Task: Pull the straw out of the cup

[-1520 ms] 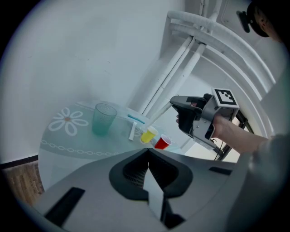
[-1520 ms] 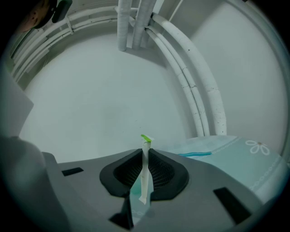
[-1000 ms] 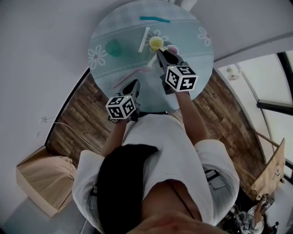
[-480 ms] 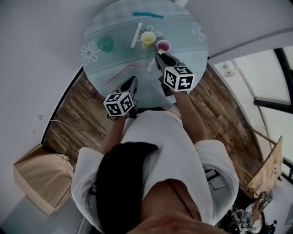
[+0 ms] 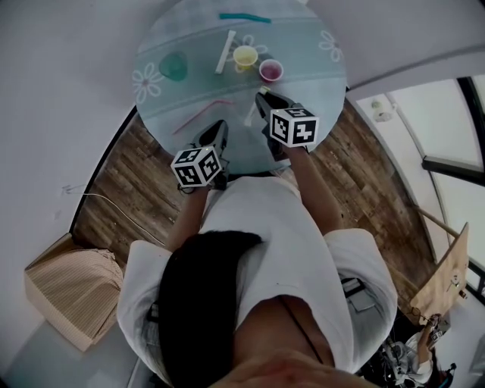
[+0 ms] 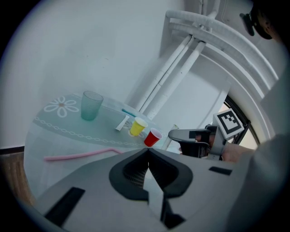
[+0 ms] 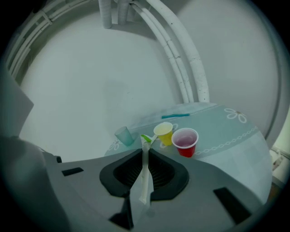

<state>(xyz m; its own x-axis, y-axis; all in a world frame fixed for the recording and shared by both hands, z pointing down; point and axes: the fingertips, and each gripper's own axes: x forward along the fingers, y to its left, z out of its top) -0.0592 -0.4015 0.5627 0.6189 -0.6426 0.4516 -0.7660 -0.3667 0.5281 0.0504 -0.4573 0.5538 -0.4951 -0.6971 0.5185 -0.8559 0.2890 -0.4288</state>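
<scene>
My right gripper (image 5: 261, 97) is shut on a white paper-wrapped straw (image 7: 144, 174) with a green tip (image 7: 146, 138). The straw stands upright between the pads, clear of the cups. In the head view the straw (image 5: 250, 115) hangs just left of the jaws over the table's near part. A yellow cup (image 5: 245, 55) and a red cup (image 5: 270, 70) stand beyond it; both look to have no straw in them. My left gripper (image 5: 216, 130) is shut on nothing, low at the table's near edge.
On the round glass table (image 5: 318, 76) stand a green cup (image 5: 173, 66) at the left, a white wrapped straw (image 5: 225, 51) beside the yellow cup, a teal straw (image 5: 245, 17) at the far side and a pink bent straw (image 5: 201, 115) near my left gripper. Wooden floor lies below.
My right gripper has come down and back toward me with the straw in it, away from the yellow cup. The left gripper has stayed in place.
</scene>
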